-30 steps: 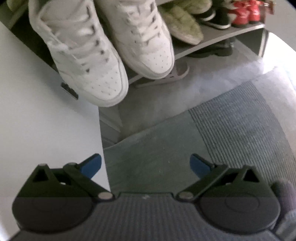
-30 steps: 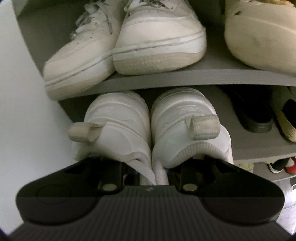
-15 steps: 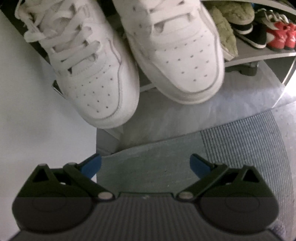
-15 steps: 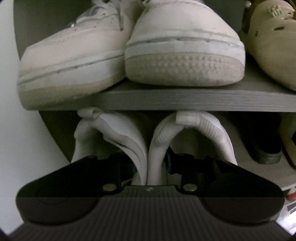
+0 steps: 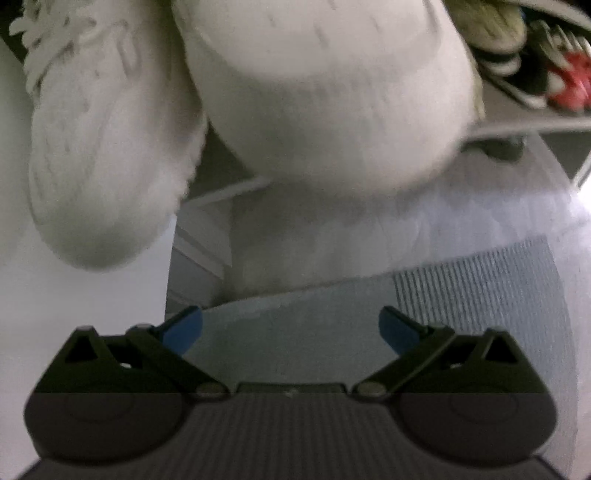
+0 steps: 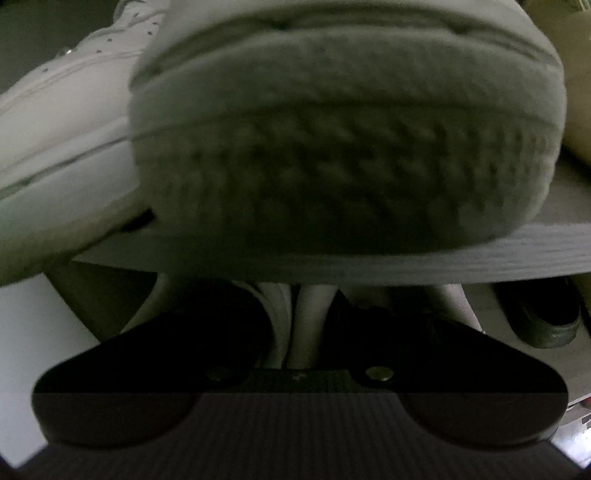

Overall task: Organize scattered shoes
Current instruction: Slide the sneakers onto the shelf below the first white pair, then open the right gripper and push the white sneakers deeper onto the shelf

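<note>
In the right wrist view my right gripper [image 6: 301,332] is shut on the inner heel collars of a pair of white sneakers [image 6: 308,314], pressed together and mostly hidden under a grey shelf board [image 6: 480,254]. Another white sneaker [image 6: 343,166] stands on that board with its toe sole close to the camera, and its mate [image 6: 66,129] is to the left. In the left wrist view my left gripper [image 5: 290,328] hangs open and empty below two blurred white sneaker toes [image 5: 107,177] [image 5: 325,110].
A black shoe [image 6: 535,317] sits on the lower shelf to the right, and a beige shoe [image 6: 576,110] above it. The left wrist view shows a green fuzzy slipper [image 5: 491,22], red shoes [image 5: 569,77], a grey ribbed mat [image 5: 480,288] and a white side panel [image 5: 74,295].
My right gripper has pushed the held pair deeper under the shelf board, and the upper sneaker's toe now fills the view. My left gripper has moved closer to the white toes, staying open.
</note>
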Tool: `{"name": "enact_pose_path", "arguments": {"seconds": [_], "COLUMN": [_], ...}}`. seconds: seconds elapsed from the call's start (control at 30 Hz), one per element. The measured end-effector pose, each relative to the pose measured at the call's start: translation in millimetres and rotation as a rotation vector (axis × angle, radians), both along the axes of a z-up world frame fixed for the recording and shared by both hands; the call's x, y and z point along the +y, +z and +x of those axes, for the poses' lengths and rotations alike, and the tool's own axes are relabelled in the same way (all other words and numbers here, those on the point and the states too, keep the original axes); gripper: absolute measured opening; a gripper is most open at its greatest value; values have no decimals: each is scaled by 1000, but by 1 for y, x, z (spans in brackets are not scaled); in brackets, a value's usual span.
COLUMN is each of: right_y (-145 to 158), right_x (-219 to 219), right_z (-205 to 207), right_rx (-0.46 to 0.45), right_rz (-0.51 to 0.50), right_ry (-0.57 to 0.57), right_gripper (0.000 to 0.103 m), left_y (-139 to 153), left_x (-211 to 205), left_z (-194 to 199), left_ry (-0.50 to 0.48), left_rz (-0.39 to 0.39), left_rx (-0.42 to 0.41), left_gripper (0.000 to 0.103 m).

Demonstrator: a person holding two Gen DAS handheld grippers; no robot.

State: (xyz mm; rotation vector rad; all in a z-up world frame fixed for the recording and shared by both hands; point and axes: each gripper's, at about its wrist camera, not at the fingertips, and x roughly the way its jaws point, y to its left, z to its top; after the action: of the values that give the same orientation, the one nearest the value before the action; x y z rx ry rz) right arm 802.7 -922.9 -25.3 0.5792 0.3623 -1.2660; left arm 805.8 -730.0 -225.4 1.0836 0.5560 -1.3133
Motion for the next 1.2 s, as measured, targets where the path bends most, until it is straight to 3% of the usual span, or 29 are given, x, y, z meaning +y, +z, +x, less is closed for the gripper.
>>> {"name": "enact_pose_path", "arguments": {"seconds": [0.2, 0.4, 0.5, 0.6, 0.73, 0.87, 1.07, 1.2], "right_y": [-2, -4, -5, -5, -3, 1, 8, 9], "right_x": [5, 14, 21, 29, 43, 59, 94, 118], "right_z": [1, -1, -4, -6, -9, -12, -24, -43], "right_rx": [-8, -32, -52, -72, -100, -124, -87, -88], "right_rz": [15, 20, 14, 8, -7, -24, -66, -40], "right_ry": [-3, 5, 7, 9, 36, 65, 79, 92], "right_gripper": [38, 42, 43, 48, 76, 78, 79, 79], "left_y": [10, 27, 32, 36, 41, 44, 57, 75], "left_x": [-9, -3, 4, 12, 24, 32, 43, 54], "left_z": [1, 10, 8, 6, 4, 4, 7, 2], "left_ry": [48, 147, 162, 154, 144, 132, 97, -5], "left_rz": [-49, -76, -87, -106, -145, -151, -193, -243], "left_rx": [29, 109, 91, 84, 68, 72, 67, 35], "left_gripper": [102, 91, 87, 85, 86, 86, 88, 92]}}
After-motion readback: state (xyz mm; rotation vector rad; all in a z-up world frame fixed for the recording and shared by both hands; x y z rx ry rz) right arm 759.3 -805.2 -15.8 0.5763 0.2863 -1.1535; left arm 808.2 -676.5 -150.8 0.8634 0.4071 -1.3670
